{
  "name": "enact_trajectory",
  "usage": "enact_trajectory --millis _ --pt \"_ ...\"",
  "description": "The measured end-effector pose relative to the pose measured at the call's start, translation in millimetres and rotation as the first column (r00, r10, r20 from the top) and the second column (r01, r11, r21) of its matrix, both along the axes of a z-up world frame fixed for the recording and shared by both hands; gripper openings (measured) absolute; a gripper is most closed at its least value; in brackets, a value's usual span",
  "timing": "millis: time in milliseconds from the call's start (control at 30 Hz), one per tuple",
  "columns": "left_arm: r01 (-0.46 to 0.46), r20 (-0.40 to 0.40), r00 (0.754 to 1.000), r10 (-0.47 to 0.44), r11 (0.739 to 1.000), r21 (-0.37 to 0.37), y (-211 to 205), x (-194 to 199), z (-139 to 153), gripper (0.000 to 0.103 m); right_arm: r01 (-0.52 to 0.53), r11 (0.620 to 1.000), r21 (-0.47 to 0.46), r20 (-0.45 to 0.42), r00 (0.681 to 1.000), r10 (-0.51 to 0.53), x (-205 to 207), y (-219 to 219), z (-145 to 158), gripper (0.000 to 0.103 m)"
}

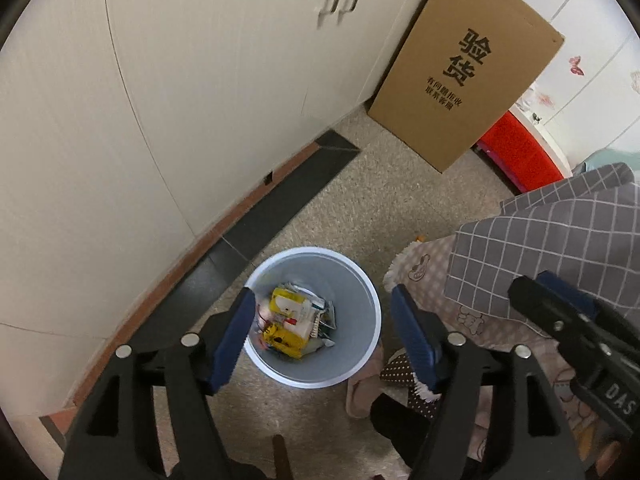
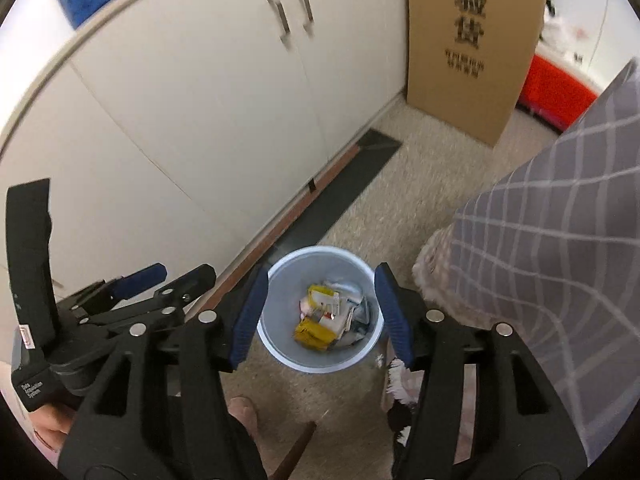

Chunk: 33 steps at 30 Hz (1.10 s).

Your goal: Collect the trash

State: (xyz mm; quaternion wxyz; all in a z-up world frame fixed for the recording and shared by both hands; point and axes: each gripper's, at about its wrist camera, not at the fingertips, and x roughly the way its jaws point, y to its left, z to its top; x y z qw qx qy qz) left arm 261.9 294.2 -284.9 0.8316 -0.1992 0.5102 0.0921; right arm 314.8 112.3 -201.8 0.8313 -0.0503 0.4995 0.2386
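Note:
A pale blue round trash bin (image 1: 360, 292) stands on the speckled floor, also in the right wrist view (image 2: 284, 280). It holds several pieces of trash (image 1: 294, 320), among them yellow wrappers (image 2: 314, 330) and white packets. My left gripper (image 1: 323, 330) is open and empty, held above the bin with its blue pads either side of it. My right gripper (image 2: 320, 314) is open and empty above the same bin. Each gripper shows at the edge of the other's view.
White cabinet doors (image 1: 140, 100) run along the left with a dark floor strip (image 1: 280, 208) at their base. A tall cardboard box (image 1: 464, 64) leans at the back by a red bin (image 1: 520, 152). A grey checked blanket (image 1: 560, 240) hangs at the right. Slippers (image 1: 368, 384) lie by the bin.

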Motion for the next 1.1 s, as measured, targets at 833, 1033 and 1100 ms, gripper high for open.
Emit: enact_trajectory --millis 833,1033,1100 --pt "0.017 0.503 0.844 -0.186 0.947 0.322 -148.2 -161.6 309.8 0.088 0.160 0.972 0.174 0.558 0.797 -0.231 -216.4 -179.1 267.5 0.085" --pt "0.028 0.575 0.782 -0.239 0.936 0.351 -179.2 -209.1 343.0 0.092 0.200 0.958 0.204 0.622 0.729 -0.284 -267.9 -208.6 292.1 0.089" --pt "0.053 0.582 0.765 -0.277 0.927 0.371 -192.9 -221.8 348.7 0.092 0.211 0.955 0.211 0.638 0.710 -0.298 -282.4 -216.7 296.2 0.089"
